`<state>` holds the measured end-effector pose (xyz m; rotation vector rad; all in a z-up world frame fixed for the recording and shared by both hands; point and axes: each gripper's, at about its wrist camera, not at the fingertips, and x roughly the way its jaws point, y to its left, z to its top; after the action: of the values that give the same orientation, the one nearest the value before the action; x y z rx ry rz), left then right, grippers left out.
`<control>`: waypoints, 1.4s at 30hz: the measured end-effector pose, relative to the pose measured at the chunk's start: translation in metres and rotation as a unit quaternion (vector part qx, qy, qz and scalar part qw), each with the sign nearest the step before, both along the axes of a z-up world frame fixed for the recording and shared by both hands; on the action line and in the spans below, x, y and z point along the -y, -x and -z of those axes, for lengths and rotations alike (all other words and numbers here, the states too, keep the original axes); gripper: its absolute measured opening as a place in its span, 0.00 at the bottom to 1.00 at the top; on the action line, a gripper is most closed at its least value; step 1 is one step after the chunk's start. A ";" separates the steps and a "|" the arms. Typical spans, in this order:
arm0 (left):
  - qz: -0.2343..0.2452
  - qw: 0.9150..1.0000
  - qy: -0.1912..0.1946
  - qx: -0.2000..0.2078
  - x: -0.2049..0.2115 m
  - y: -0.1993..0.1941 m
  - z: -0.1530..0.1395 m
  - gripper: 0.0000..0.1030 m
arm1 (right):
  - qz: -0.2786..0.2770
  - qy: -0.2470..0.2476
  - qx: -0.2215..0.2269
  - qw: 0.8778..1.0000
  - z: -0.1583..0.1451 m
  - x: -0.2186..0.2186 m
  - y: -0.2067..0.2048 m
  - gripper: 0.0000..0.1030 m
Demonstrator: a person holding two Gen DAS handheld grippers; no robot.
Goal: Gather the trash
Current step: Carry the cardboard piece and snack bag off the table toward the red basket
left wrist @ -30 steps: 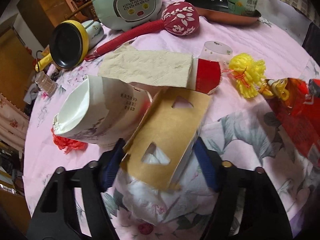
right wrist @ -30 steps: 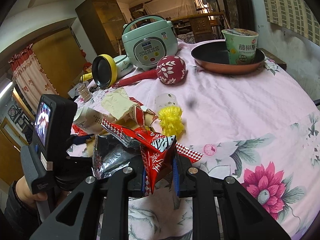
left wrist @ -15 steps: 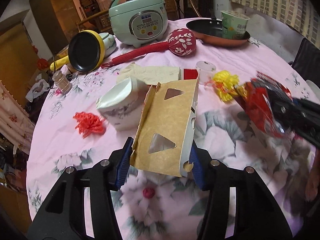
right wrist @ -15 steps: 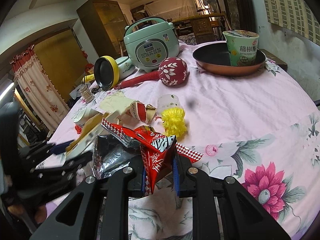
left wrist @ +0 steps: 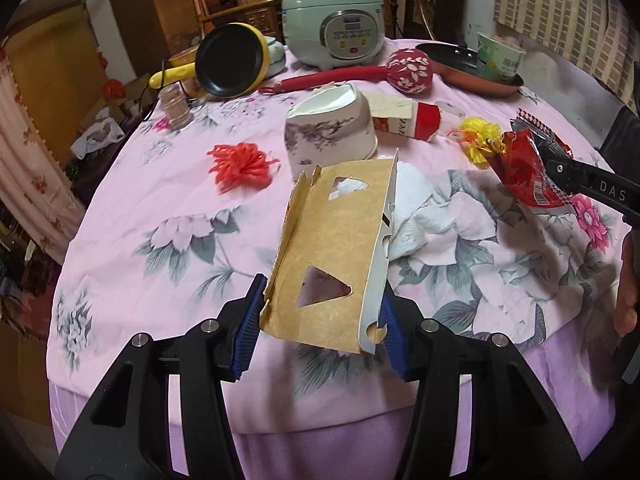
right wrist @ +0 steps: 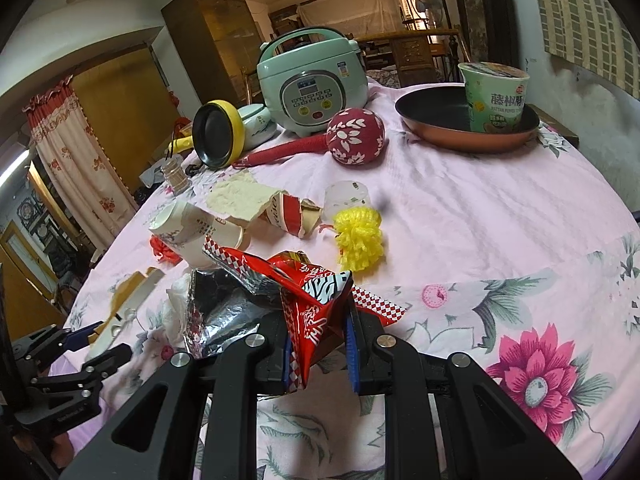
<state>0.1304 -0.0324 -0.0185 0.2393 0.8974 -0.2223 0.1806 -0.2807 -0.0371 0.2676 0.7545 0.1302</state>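
Two pieces of trash are off the desk (left wrist: pixel 168 216) at once. The left tongs (left wrist: pixel 320 320) are clenched on a flattened brown cardboard box (left wrist: pixel 336 240) with triangular cut-outs; the blue pads press its two long edges and it stands tilted above the pink flowered cloth near the desk's front edge. The right tongs (right wrist: pixel 318 340) are clenched on a crumpled red snack wrapper (right wrist: pixel 308 292) whose silver lining spills out to the left side of the jaws — in the left wrist view this wrapper (left wrist: pixel 524 168) hangs at the right, over the cloth.

More trash lies on the desk: a squashed white paper cup (left wrist: pixel 330 130) on its side, a torn red-and-white cup (left wrist: pixel 416 124) with a beige paper scrap (right wrist: pixel 240 198) on it, a crumpled white tissue (left wrist: pixel 416 204) just behind the box, an orange yarn tuft (left wrist: pixel 240 162) and a yellow yarn tuft (right wrist: pixel 358 236). A small clear plastic cup (right wrist: pixel 346 200) sits just behind the yellow tuft.

Farther back stand a mint-green rice cooker (right wrist: pixel 312 84), a yellow-rimmed pan (right wrist: pixel 218 134) — tipped on edge — a red massage hammer (right wrist: pixel 354 136), and a copper frying pan (right wrist: pixel 436 122) with a green noodle cup (right wrist: pixel 494 96) in it.
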 end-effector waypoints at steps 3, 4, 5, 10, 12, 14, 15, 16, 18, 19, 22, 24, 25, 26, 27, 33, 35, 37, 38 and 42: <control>-0.012 1.000 0.001 0.004 -0.007 0.007 -0.003 0.51 | -0.002 0.007 -0.009 1.000 0.004 -0.005 -0.002 0.20; -0.016 1.000 0.003 0.007 -0.010 0.010 -0.004 0.51 | -0.003 0.008 -0.011 1.000 0.003 -0.007 -0.001 0.20; -0.019 1.000 0.006 0.008 -0.012 0.012 -0.006 0.51 | -0.005 0.008 -0.009 1.000 0.001 -0.010 0.000 0.20; -0.032 0.999 0.015 0.023 -0.024 0.026 -0.016 0.51 | -0.018 0.023 0.002 1.000 -0.010 -0.023 0.016 0.20; -0.035 0.999 0.019 0.030 -0.027 0.032 -0.020 0.51 | -0.026 0.021 0.000 0.999 -0.012 -0.028 0.023 0.20; -0.038 0.998 0.024 0.037 -0.030 0.037 -0.024 0.51 | -0.033 0.025 0.003 0.999 -0.017 -0.034 0.032 0.20; -0.039 0.998 0.026 0.041 -0.032 0.041 -0.025 0.51 | -0.036 0.025 0.004 0.999 -0.018 -0.037 0.035 0.20; -0.040 0.998 0.028 0.042 -0.033 0.043 -0.026 0.51 | -0.041 0.026 0.006 0.999 -0.021 -0.041 0.040 0.20; -0.043 0.997 0.034 0.047 -0.038 0.050 -0.029 0.51 | -0.047 0.027 0.011 0.998 -0.025 -0.046 0.046 0.20; -0.044 0.997 0.036 0.049 -0.040 0.052 -0.029 0.51 | -0.052 0.029 0.014 0.998 -0.028 -0.051 0.050 0.20; -0.051 0.996 0.041 0.056 -0.047 0.060 -0.033 0.51 | -0.062 0.030 0.023 0.997 -0.036 -0.061 0.058 0.20; -0.057 0.995 0.046 0.063 -0.054 0.067 -0.036 0.51 | -0.065 0.033 0.029 0.997 -0.040 -0.068 0.063 0.20; -0.059 0.995 0.048 0.065 -0.056 0.070 -0.038 0.51 | -0.066 0.035 0.032 0.997 -0.042 -0.072 0.066 0.20; -0.062 0.994 0.050 0.070 -0.060 0.075 -0.040 0.51 | -0.068 0.035 0.034 0.996 -0.044 -0.075 0.068 0.20; -0.065 0.994 0.052 0.072 -0.064 0.079 -0.041 0.51 | -0.072 0.035 0.034 0.996 -0.044 -0.079 0.071 0.20; -0.085 0.991 0.061 0.088 -0.088 0.102 -0.044 0.51 | -0.099 0.042 0.039 0.993 -0.049 -0.109 0.088 0.20; -0.094 0.989 0.067 0.091 -0.098 0.109 -0.044 0.51 | -0.108 0.045 0.042 0.992 -0.051 -0.121 0.094 0.20; -0.108 0.987 0.074 0.095 -0.111 0.117 -0.043 0.51 | -0.122 0.048 0.044 0.990 -0.053 -0.137 0.100 0.20; -0.115 0.986 0.077 0.096 -0.118 0.120 -0.043 0.51 | -0.128 0.050 0.045 0.989 -0.054 -0.144 0.102 0.20; -0.155 0.979 0.091 0.098 -0.153 0.136 -0.038 0.51 | -0.160 0.057 0.045 0.984 -0.053 -0.175 0.111 0.20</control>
<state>-0.0059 0.1203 0.0198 -0.0508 0.7026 0.0094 0.0691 -0.1056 0.0164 0.0286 0.7085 0.3988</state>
